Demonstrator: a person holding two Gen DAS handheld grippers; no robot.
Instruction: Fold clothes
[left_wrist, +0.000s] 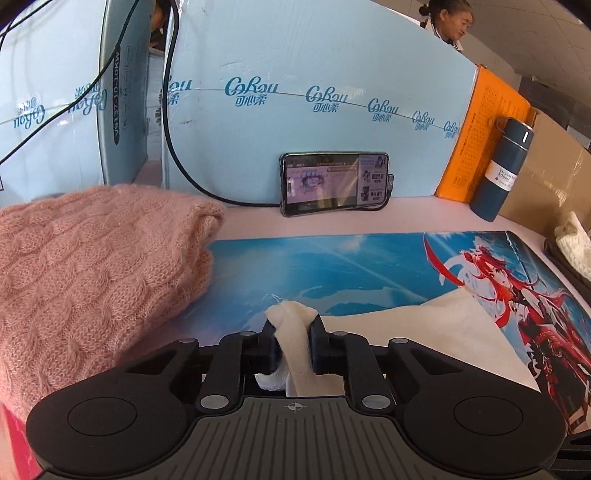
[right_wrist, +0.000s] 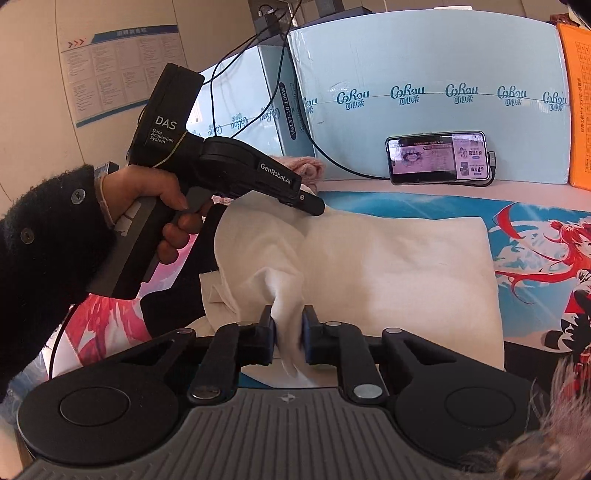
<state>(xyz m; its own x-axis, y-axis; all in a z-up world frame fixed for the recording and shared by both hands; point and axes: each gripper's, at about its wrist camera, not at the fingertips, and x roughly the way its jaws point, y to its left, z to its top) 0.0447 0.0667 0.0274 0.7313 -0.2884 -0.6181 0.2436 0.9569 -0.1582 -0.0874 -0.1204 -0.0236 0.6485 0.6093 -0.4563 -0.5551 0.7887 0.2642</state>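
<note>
Our left gripper (left_wrist: 291, 345) has its jaws clamped on a bunched corner of the cream garment (left_wrist: 436, 332), and our right gripper (right_wrist: 288, 338) has its jaws pinched together on another gathered edge of the same cream garment (right_wrist: 388, 266). The cloth lies partly folded on the printed mat (left_wrist: 332, 266), its left portion lifted and rumpled between the two grips while the right portion lies flat. We judge that we are mid-fold, carrying a held edge over the body of the cloth; the next move seems to call for drawing both grips across together, keeping the edge taut and level, then setting it down square before letting go. Just beside the left gripper sits a folded pink knit sweater (left_wrist: 92, 266), apparently finished. Further out, the pale pink desk (left_wrist: 424, 216) carries a phone (left_wrist: 334, 182) leaning against light blue cartons (left_wrist: 332, 122), a dark blue flask (left_wrist: 504, 170) and an orange box (left_wrist: 480, 140). A wall poster (right_wrist: 118, 70) hangs beyond.
</note>
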